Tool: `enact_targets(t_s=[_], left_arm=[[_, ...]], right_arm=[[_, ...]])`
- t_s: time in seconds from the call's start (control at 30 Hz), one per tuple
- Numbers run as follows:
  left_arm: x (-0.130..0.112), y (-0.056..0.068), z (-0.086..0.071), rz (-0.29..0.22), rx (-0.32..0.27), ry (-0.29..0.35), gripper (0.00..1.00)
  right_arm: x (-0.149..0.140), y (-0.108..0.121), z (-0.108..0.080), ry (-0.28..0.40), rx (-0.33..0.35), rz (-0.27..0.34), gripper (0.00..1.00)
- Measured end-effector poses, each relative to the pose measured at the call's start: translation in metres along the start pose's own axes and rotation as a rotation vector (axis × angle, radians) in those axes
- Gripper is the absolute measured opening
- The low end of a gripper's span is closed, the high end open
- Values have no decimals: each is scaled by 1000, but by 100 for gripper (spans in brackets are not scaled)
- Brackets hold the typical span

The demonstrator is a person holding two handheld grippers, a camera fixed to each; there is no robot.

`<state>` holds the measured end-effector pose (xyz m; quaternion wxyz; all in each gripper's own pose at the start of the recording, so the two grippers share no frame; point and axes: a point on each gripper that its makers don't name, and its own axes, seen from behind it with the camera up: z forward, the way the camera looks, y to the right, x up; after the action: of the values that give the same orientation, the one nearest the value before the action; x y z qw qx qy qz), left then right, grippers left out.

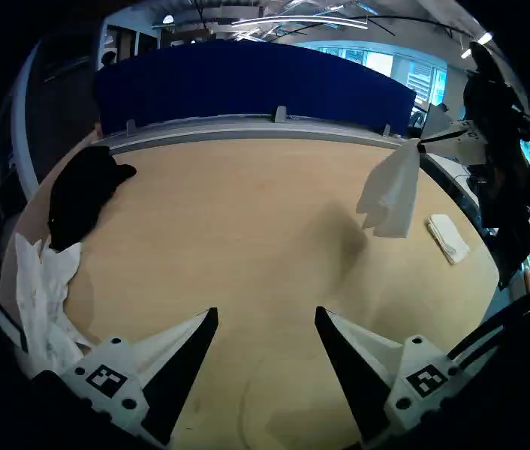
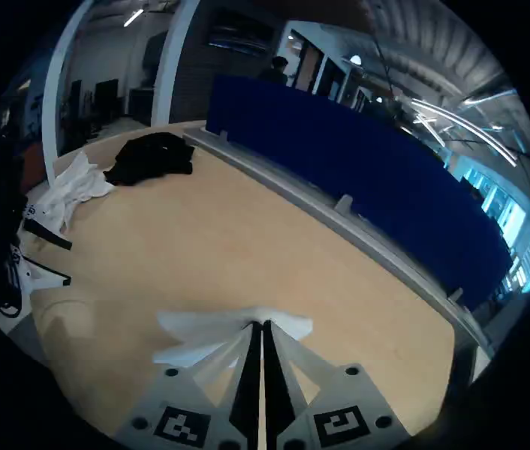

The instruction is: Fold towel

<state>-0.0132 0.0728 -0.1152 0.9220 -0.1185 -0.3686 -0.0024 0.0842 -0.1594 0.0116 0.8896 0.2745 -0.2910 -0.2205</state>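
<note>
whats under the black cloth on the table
A crumpled white cloth meets the near edge of the black cloth; whether it runs underneath is covered. Elsewhere, the wooden table.

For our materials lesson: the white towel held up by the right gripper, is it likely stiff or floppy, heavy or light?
Probably floppy: the white towel hangs in limp folds from the pinched spot. Likely light: the right gripper holds it by a thin edge. It may swing if moved.

In the left gripper view, a pale wooden tabletop (image 1: 250, 240) carries a crumpled black garment (image 1: 81, 195), perhaps a jacket, at ten o'clock. A blue partition (image 1: 250, 82) on a grey rail (image 1: 265, 129) stands at twelve o'clock.
</note>
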Motion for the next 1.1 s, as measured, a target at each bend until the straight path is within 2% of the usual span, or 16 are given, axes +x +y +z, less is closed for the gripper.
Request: enact_targets(t_s=[0.57,0.8,1.1], left_arm=[[5,9,6,22,-1,-11,96],[5,10,8,31,7,-21,96],[6,15,11,39,13,-32,96]], right_arm=[[-48,89,-36,-25,-89,70,3],[-74,127,-48,-48,-127,80,3],[-108,163,-63,-93,-159,81,3]])
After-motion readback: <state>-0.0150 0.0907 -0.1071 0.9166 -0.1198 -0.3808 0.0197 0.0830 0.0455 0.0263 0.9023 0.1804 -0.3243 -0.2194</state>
